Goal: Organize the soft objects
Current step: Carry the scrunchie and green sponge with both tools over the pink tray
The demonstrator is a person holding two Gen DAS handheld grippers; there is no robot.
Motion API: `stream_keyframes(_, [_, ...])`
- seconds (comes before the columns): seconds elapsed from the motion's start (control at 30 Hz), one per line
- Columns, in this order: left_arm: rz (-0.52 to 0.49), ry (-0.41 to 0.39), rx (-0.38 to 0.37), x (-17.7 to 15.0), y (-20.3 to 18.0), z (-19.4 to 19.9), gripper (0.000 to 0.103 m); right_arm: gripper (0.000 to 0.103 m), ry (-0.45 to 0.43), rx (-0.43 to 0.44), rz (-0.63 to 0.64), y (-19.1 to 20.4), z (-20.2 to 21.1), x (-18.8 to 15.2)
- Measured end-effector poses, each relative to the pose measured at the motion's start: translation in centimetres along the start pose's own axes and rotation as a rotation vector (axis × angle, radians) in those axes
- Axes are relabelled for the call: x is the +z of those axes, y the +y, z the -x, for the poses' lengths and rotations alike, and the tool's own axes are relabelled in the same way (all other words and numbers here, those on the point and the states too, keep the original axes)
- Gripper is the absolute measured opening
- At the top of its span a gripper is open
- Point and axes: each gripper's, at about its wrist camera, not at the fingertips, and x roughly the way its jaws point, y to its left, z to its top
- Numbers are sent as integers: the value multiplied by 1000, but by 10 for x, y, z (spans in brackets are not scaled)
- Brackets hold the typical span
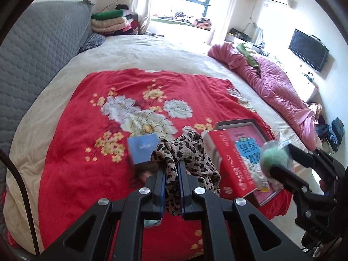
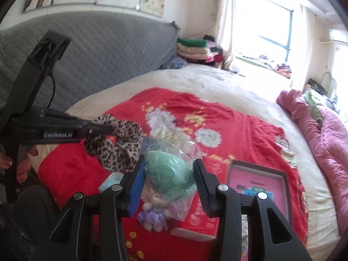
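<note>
My left gripper is shut on a leopard-print cloth, which hangs bunched from its tips above the bed. The right wrist view shows that same left gripper from the side, with the leopard-print cloth drooping below it. My right gripper is shut on a mint-green soft item in a clear plastic bag, also lifted off the bed. At the right edge of the left wrist view, the right gripper carries the green bagged item. A small purple and white plush toy lies on the bed below.
A red floral blanket covers the near part of the bed. On it lie a red box, an open carton holding a pink book and a blue booklet. A pink quilt is heaped at right. A grey padded headboard stands at left.
</note>
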Motion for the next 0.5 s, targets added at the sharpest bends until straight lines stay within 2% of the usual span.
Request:
stream_keyframes(0.3, [-86, -36, -42, 17, -62, 11, 10, 45, -62, -92, -90, -51, 50, -3])
stream_keyframes(0.5, [-150, -34, -83, 22, -110, 5, 10, 45, -89, -169, -159, -93, 81, -16])
